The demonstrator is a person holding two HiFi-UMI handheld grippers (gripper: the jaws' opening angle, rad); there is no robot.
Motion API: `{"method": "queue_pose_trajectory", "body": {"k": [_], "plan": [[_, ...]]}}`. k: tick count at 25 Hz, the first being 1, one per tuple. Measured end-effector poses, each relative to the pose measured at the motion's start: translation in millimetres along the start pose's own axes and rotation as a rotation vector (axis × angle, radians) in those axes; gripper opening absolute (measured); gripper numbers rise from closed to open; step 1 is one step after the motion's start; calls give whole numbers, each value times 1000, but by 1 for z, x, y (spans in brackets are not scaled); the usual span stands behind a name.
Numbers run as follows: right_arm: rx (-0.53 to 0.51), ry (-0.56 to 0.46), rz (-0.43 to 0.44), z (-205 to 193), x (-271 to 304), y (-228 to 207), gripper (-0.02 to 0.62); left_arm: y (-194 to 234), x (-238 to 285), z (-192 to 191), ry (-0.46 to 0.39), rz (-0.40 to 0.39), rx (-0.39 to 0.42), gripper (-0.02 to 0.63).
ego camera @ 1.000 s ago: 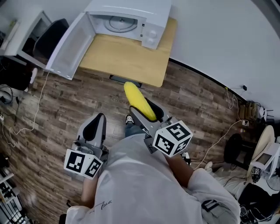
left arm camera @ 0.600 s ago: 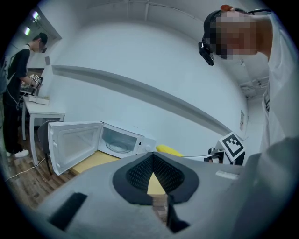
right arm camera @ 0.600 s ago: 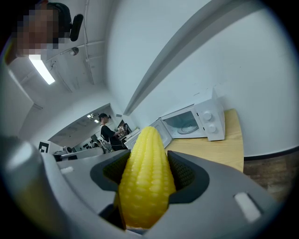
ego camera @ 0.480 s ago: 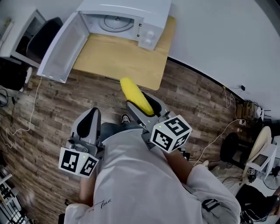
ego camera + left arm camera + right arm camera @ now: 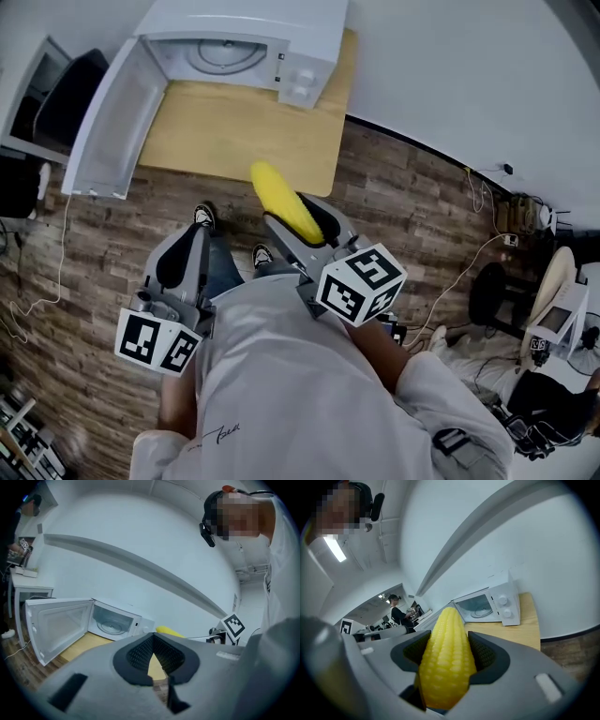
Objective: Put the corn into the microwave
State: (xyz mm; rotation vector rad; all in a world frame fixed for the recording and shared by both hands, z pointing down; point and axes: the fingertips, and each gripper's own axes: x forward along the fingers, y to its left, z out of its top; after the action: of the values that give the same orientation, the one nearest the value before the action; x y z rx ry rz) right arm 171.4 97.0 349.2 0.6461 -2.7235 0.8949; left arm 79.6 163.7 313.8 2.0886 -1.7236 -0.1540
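One corn cob (image 5: 446, 667) is clamped in the right gripper (image 5: 296, 216), the left gripper (image 5: 187, 247) is closed empty, and one open-doored microwave (image 5: 272, 42) stands on one table (image 5: 239, 131).

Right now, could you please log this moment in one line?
right gripper: shut on corn | left gripper: shut, empty | microwave door: open

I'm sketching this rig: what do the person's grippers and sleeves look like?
The left gripper and right gripper are grey moulded plastic, with black ribbed pads lining each claw. Each carries a white cube with black square markers. The person wears a white short-sleeved shirt.
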Motion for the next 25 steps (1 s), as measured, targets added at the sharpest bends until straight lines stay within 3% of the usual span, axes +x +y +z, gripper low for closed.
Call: {"method": "queue_pose_trajectory", "body": {"k": [25], "plan": [[124,-73,-181,61,159,6,261,139,71,108,69,-266,35,-9]]}}
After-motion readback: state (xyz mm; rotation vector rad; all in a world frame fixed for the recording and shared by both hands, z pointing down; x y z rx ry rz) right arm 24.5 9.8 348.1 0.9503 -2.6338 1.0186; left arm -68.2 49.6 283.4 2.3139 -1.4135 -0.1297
